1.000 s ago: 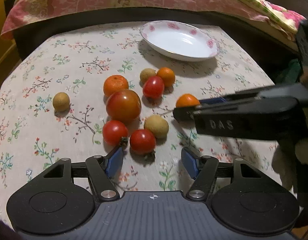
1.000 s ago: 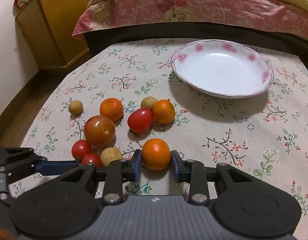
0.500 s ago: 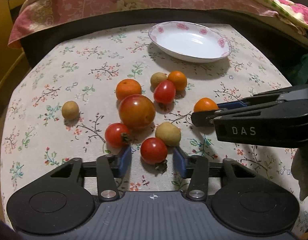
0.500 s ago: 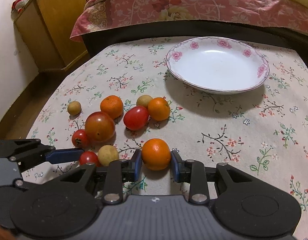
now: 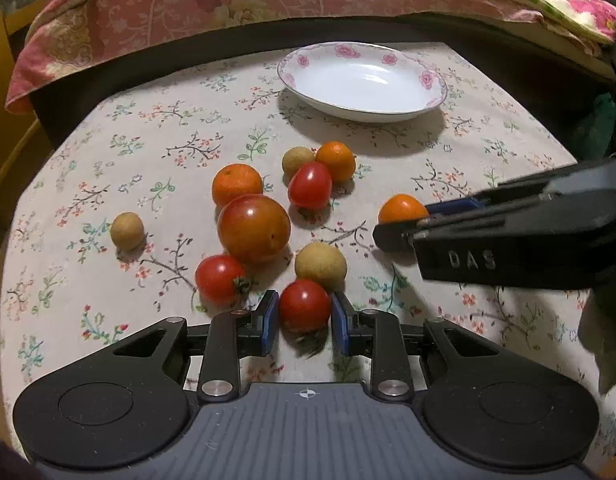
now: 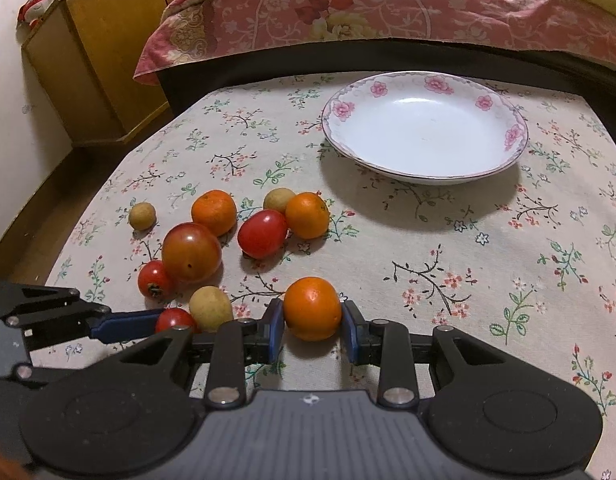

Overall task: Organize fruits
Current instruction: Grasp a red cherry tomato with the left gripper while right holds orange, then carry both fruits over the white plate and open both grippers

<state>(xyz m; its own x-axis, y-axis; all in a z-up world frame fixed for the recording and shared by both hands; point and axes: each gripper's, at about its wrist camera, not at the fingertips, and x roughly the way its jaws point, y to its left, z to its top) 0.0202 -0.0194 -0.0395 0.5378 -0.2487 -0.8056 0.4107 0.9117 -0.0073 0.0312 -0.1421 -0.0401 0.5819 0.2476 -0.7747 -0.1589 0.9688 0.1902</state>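
Fingers (image 5: 269, 316) of the left gripper (image 5: 304, 318), wide apart a second ago, are closing around the small red tomato (image 5: 304, 306) on the desk (image 5: 148, 152) — pick nearly secured; its stem end points toward the camera, body near round. From the right wrist, the right gripper (image 6: 312, 330) stays clamped on the orange (image 6: 312, 308) — round, no clear axis, well short of the empty plate (image 6: 335, 120).
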